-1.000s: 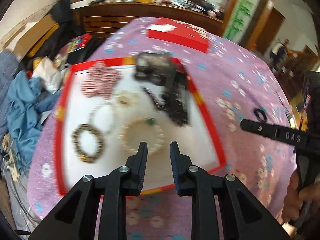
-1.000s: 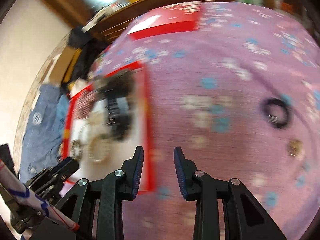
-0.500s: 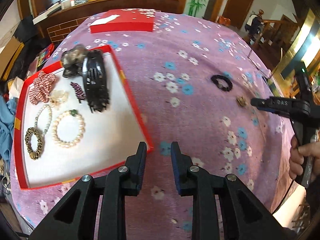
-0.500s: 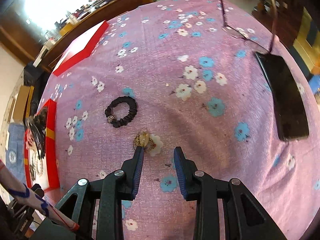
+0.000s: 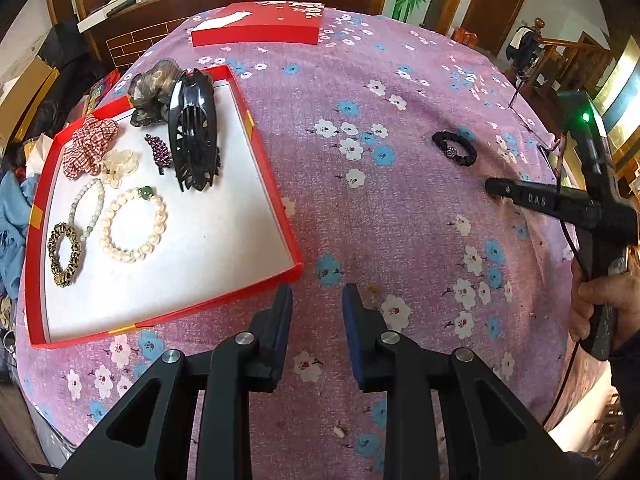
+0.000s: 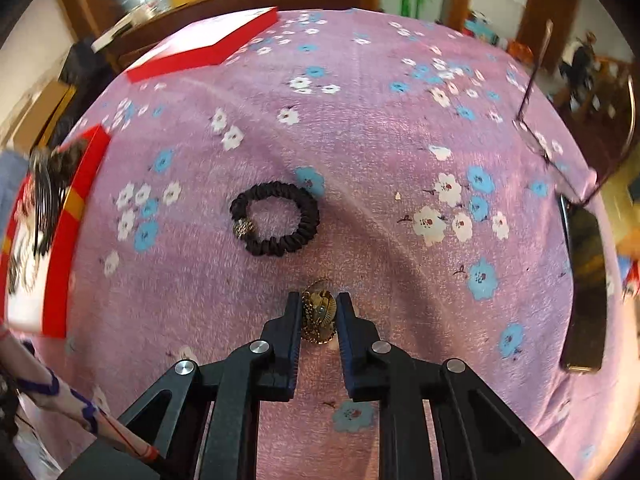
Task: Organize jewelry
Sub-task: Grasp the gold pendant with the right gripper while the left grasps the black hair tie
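A small gold brooch (image 6: pixel 318 312) lies on the purple flowered cloth between the fingers of my right gripper (image 6: pixel 319 300). Its jaws are closing and the blue pads touch the brooch on both sides. Just beyond it lies a black hair tie (image 6: pixel 274 218) with a gold bead, also seen in the left wrist view (image 5: pixel 454 148). My left gripper (image 5: pixel 316 300) hovers open over bare cloth by the near right corner of the red tray (image 5: pixel 276 184). The tray holds a pearl bracelet (image 5: pixel 132 224), a black claw clip (image 5: pixel 194 136), scrunchies and other pieces.
A flat red box lid (image 5: pixel 256 30) rests at the far side of the table. A dark phone (image 6: pixel 584 288) and a pair of glasses (image 6: pixel 532 128) lie near the right edge. A hand (image 5: pixel 600 304) holds the right gripper's handle. The cloth drops off at the table's rim.
The right gripper came down over the gold brooch and its jaws narrowed around it. The left gripper swung from above the tray to the cloth at its right corner, then stayed.
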{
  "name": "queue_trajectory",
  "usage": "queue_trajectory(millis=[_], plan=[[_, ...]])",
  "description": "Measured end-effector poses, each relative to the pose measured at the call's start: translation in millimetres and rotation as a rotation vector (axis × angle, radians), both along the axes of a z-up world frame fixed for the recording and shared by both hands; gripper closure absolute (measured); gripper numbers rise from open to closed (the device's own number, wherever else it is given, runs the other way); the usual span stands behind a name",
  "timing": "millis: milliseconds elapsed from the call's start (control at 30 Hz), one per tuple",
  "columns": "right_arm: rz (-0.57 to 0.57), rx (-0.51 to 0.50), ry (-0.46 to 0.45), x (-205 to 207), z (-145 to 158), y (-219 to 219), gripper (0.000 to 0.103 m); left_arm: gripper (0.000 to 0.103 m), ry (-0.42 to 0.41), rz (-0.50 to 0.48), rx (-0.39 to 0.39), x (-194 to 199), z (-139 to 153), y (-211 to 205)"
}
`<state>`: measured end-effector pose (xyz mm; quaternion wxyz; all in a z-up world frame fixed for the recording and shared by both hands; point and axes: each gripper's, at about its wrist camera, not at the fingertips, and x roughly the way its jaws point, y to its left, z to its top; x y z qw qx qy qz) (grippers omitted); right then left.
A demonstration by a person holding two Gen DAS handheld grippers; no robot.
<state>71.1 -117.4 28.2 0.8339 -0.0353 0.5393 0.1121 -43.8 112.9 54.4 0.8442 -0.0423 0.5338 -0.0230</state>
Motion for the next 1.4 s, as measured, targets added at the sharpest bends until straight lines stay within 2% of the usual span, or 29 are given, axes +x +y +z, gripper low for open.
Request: queue_trajectory(millis=[200, 300, 467, 533, 600, 733, 867, 933, 967, 1000, 1100, 1400], plan=[[-0.039, 0.110, 0.009, -16.4, 17.2, -25.8, 0.092, 0.077, 0.001, -0.049, -0.018, 24.1, 3.2, -22.2], [-0.053, 0.153, -0.004, -27.4, 30.2, -36.7, 0.092, 0.074, 0.014, -0.091, -0.060, 45.1, 3.6, -40.6], [-0.082, 0.224, -0.008, -46.7, 44.9, -53.5, 0.092, 0.073, 0.082, -0.150, -0.137, 101.2, -4.2, -75.7], [-0.090, 0.237, -0.003, -52.6, 45.8, -58.9, 0.092, 0.073, 0.104, -0.139, -0.161, 120.7, -6.2, -84.3], [-0.102, 0.252, -0.003, -62.9, 47.4, -65.2, 0.092, 0.073, 0.132, -0.128, -0.223, 143.2, -9.9, -93.1], [-0.124, 0.266, -0.004, -74.9, 48.0, -77.1, 0.092, 0.073, 0.174, -0.119, -0.208, 170.8, -22.4, -113.8], [-0.137, 0.273, -0.006, -83.6, 51.2, -86.4, 0.092, 0.073, 0.206, -0.096, -0.133, 190.1, -37.2, -130.6], [-0.144, 0.286, -0.009, -86.3, 53.2, -90.7, 0.092, 0.075, 0.185, -0.104, -0.090, 192.6, -38.5, -137.5], [-0.148, 0.293, -0.011, -87.6, 54.3, -92.8, 0.092, 0.088, 0.170, -0.119, -0.066, 191.8, -37.5, -142.3], [-0.151, 0.295, -0.013, -88.0, 55.3, -94.5, 0.092, 0.091, 0.164, -0.128, -0.052, 189.8, -36.7, -144.9], [-0.159, 0.309, -0.020, -89.1, 59.5, -97.9, 0.092, 0.091, 0.143, -0.153, -0.031, 175.6, -33.6, -147.5], [-0.114, 0.326, -0.008, -88.7, 61.5, -75.4, 0.092, 0.091, 0.089, -0.181, -0.038, 82.7, -24.5, -114.4]])
